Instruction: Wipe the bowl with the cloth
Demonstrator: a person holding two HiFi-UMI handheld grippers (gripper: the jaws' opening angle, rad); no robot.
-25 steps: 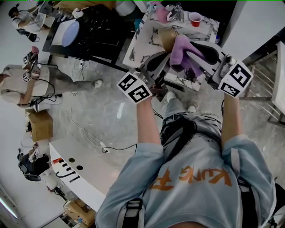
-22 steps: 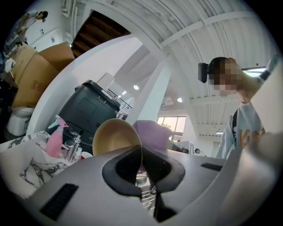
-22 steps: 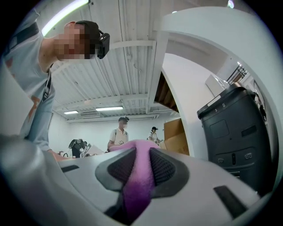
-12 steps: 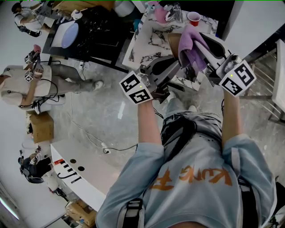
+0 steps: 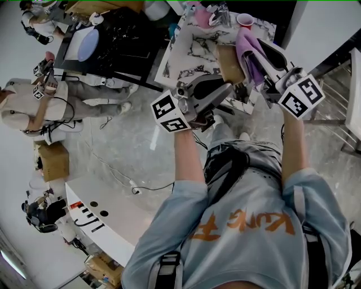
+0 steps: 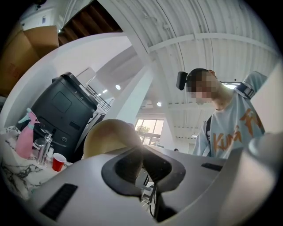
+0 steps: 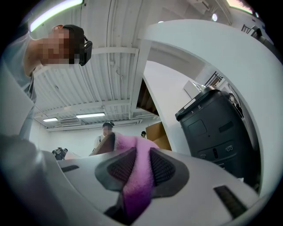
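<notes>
"Where's the bowl [image 5: 228,63]?"

"Up in the air over the marble table [image 5: 190,52], tipped on its side. The left gripper [image 5: 227,86] has its jaws clenched on the rim."

"And the cloth [image 5: 249,47]?"

"The pink one? It's pinched tight between both pads of the right gripper [image 5: 255,56]. It lies right against the bowl, on the bowl's right."

"Anything else on that table?"

"A red cup [image 5: 246,21] and a pink spray bottle [image 5: 203,16] at the far end, well apart from the bowl."
</notes>
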